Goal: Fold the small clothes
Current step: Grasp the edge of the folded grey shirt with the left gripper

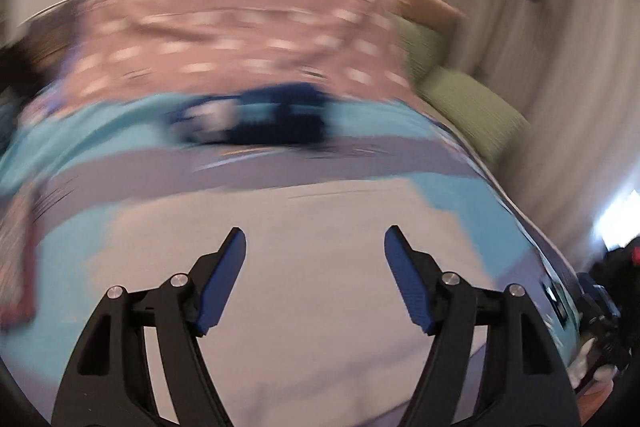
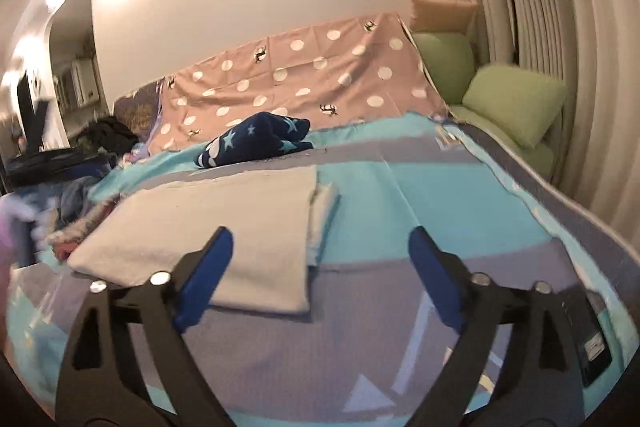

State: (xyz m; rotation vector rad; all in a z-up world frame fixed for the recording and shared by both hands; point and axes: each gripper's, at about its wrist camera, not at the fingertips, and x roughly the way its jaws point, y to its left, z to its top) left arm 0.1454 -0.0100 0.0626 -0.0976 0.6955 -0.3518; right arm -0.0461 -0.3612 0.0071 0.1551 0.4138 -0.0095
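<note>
both claws stand spread with nothing between their blue pads. left gripper (image 1: 315, 241) hangs over a pale white folded cloth (image 1: 320, 267) that fills the lower middle of its view; its pads are apart from the fabric as far as the smeared picture lets me judge, though the blur makes contact hard to rule out. right gripper (image 2: 320, 243) hovers above the same pale white folded cloth (image 2: 224, 231), which lies flat as a neat rectangle on a turquoise and grey patterned bedspread (image 2: 420, 195). a second thin layer of white fabric peeks out along the cloth's right edge. the left pad (image 2: 204, 283) of the right gripper shows in front of the cloth's near edge, while the other pad is over bare bedspread.

beyond the cloth, a dark navy garment with pale stars (image 2: 256, 141) lies bunched on the bedspread, well apart from the folded piece. behind it a dusty pink sheet with white dots (image 2: 304, 75) drapes up against the wall. to the right sit two green cushions (image 2: 512, 103) beside pale pleated curtains (image 2: 560, 7). at the far left of the right wrist view a heap of mixed clothes (image 2: 76, 203) rests near the bed's edge.
</note>
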